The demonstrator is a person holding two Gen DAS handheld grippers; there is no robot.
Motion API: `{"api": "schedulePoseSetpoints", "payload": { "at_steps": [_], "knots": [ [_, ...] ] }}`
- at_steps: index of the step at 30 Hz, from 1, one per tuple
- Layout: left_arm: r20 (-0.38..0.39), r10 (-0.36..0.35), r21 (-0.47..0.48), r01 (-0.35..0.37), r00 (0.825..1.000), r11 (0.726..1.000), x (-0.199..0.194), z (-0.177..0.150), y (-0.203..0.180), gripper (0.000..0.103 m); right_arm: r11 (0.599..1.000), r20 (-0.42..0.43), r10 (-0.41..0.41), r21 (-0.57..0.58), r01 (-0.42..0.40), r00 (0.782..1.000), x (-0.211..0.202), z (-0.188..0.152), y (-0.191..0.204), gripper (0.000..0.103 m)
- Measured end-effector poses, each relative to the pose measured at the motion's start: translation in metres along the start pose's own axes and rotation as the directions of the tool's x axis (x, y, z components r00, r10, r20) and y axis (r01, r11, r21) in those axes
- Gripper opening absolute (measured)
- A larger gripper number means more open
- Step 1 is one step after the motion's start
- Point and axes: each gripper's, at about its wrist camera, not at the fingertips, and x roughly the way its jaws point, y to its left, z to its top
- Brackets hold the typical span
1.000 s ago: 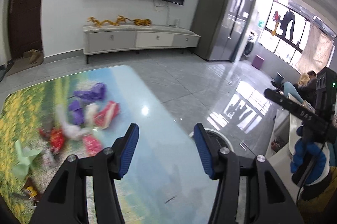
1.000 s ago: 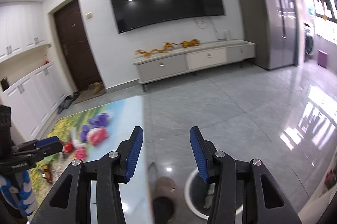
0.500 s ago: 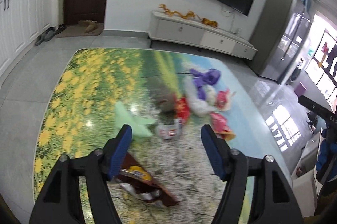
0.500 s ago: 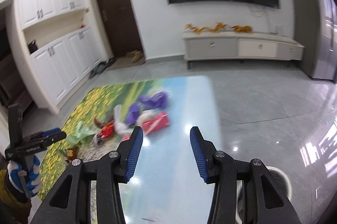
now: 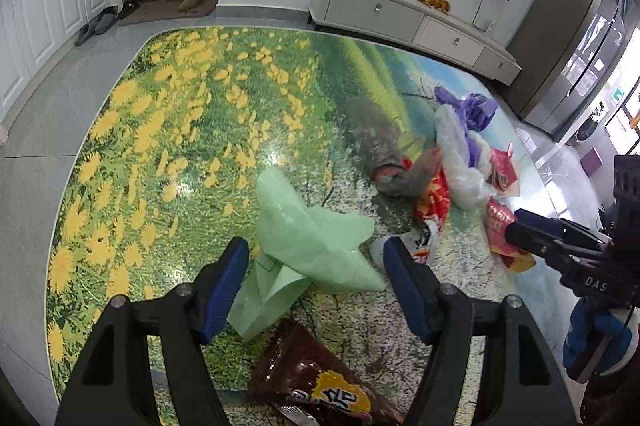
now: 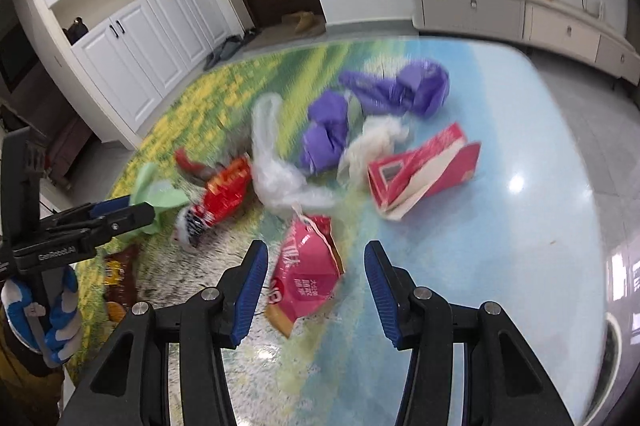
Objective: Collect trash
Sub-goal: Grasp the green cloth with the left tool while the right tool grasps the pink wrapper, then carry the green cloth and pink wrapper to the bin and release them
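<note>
Two tools gape empty: left tool (image 5: 316, 286) over a crumpled green bag (image 5: 316, 238), right tool (image 6: 312, 286), widening, over a glossy pink packet (image 6: 306, 274).

The right hand-held gripper (image 6: 315, 286), jaws opening, hovers over a pink snack bag (image 6: 306, 272) on the table (image 6: 520, 226).

Left wrist view: looks steeply down, close over the table (image 5: 120, 154), near the green bag (image 5: 312, 238).
Right wrist view: steeply down, close over the pink packet (image 6: 308, 274).
Shared: the same trash pile, each gripper visible to the other.
</note>
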Motion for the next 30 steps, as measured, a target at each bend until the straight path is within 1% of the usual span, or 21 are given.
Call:
{"api": "schedulePoseSetpoints", "payload": {
  "at_steps": [1, 2, 3, 4, 5, 7, 8, 10, 15, 19, 26, 30],
  "knots": [
    [0.000, 0.000, 0.001, 0.000, 1.000, 1.000, 0.001, -0.001, 0.000, 0.067, 1.000, -0.005, 0.004, 0.003, -0.004, 1.000, 0.003, -0.002, 0.000, 0.048],
    [0.000, -0.001, 0.003, 0.001, 1.000, 1.000, 0.002, -0.002, 0.001, 0.061, 1.000, -0.011, 0.005, 0.005, -0.005, 1.000, 0.006, -0.003, -0.001, 0.045],
    [-0.005, -0.004, 0.004, 0.004, 1.000, 1.000, 0.004, -0.003, 0.001, 0.058, 1.000, -0.002, 0.004, 0.000, -0.004, 1.000, 0.006, -0.005, -0.001, 0.037],
    [-0.003, -0.005, 0.002, 0.005, 1.000, 1.000, 0.004, -0.003, 0.002, 0.056, 1.000, -0.005, 0.008, 0.001, -0.008, 1.000, 0.007, -0.004, -0.001, 0.036],
    [0.003, -0.009, -0.002, 0.009, 1.000, 1.000, 0.003, -0.003, 0.002, 0.050, 1.000, -0.002, 0.016, 0.005, -0.016, 1.000, 0.006, -0.005, -0.002, 0.032],
    [0.016, -0.026, -0.010, 0.026, 1.000, 1.000, -0.001, -0.003, 0.003, 0.044, 1.000, 0.003, 0.018, 0.007, -0.018, 1.000, 0.003, -0.006, -0.005, 0.032],
    [0.022, -0.032, -0.012, 0.033, 0.999, 0.999, -0.003, -0.003, 0.003, 0.034, 1.000, 0.006, 0.022, 0.006, -0.022, 1.000, 0.000, -0.007, -0.006, 0.032],
    [0.033, -0.042, -0.017, 0.042, 0.999, 0.999, -0.008, -0.004, 0.003, 0.026, 1.000, 0.015, 0.030, 0.004, -0.030, 0.999, -0.011, -0.012, -0.009, 0.032],
    [0.075, -0.037, -0.017, 0.039, 0.996, 0.999, -0.028, -0.006, -0.001, 0.024, 0.999, 0.053, 0.040, -0.001, -0.040, 0.998, -0.037, -0.021, -0.011, 0.031],
    [0.119, -0.038, -0.019, 0.040, 0.992, 0.999, -0.049, -0.010, -0.006, 0.023, 0.999, 0.099, 0.043, 0.003, -0.044, 0.994, -0.065, -0.030, -0.015, 0.031],
    [0.202, -0.063, -0.034, 0.071, 0.977, 0.997, -0.092, -0.010, -0.014, 0.023, 0.999, 0.196, 0.037, -0.001, -0.038, 0.980, -0.119, -0.039, -0.018, 0.031],
    [0.243, -0.088, 0.011, 0.088, 0.966, 0.996, -0.118, -0.010, -0.035, 0.023, 0.999, 0.254, 0.018, 0.028, -0.026, 0.967, -0.152, -0.048, -0.031, 0.031]
  ]
}}
